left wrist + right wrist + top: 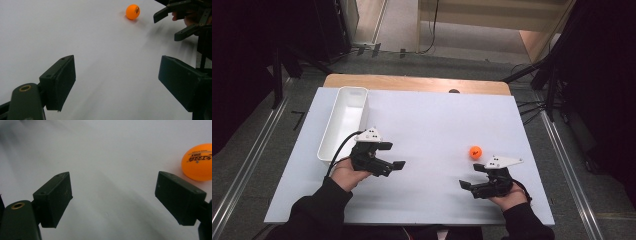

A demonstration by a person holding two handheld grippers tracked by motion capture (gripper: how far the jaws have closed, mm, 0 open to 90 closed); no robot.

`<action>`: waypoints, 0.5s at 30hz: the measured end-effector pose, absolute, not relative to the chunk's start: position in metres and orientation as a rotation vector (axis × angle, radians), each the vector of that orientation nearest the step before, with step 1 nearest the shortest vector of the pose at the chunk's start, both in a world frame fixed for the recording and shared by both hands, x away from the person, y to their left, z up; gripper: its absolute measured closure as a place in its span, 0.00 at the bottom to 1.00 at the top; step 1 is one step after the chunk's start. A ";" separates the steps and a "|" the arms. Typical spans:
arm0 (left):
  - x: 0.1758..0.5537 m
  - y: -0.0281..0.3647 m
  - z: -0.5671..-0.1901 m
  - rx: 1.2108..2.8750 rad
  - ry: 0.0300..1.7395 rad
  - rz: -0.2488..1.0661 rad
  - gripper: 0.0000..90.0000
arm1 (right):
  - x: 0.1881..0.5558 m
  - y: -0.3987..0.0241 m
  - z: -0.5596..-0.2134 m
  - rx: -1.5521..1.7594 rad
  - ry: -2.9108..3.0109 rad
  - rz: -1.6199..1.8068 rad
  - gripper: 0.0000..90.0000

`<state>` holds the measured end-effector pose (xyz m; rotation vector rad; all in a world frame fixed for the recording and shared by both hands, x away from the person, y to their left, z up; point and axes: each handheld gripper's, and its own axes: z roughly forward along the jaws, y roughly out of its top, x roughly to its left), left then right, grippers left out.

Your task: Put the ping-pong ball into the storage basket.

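An orange ping-pong ball [475, 152] lies on the white tabletop [437, 120] at the right. My right gripper [470, 176] rests just in front of it, jaws wide apart with nothing between them. In the right gripper view the ball [198, 161] sits beyond the right jaw, outside the gap of the right gripper [112, 185]. My left gripper [395, 155] hovers left of centre, open and empty, pointing right. In the left gripper view its jaws [117, 72] frame bare table, with the ball [132, 11] and the right gripper [166, 28] far ahead.
A long white bin [353, 90] stands at the table's left, just behind the left hand; its inside looks empty. A wooden edge [412, 82] runs along the back of the table. Dark stands and cables flank the table on the floor.
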<state>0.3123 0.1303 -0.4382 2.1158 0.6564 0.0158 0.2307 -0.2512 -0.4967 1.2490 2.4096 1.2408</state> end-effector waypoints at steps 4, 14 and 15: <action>0.316 0.124 -0.438 2.126 0.644 0.007 0.17 | 0.230 -0.250 -0.496 1.249 2.406 1.241 0.14; 0.323 0.109 -0.437 2.132 0.615 -0.010 0.17 | 0.230 -0.249 -0.496 1.236 2.421 1.232 0.14; 0.324 0.107 -0.437 2.136 0.613 -0.011 0.17 | 0.230 -0.249 -0.496 1.237 2.422 1.232 0.14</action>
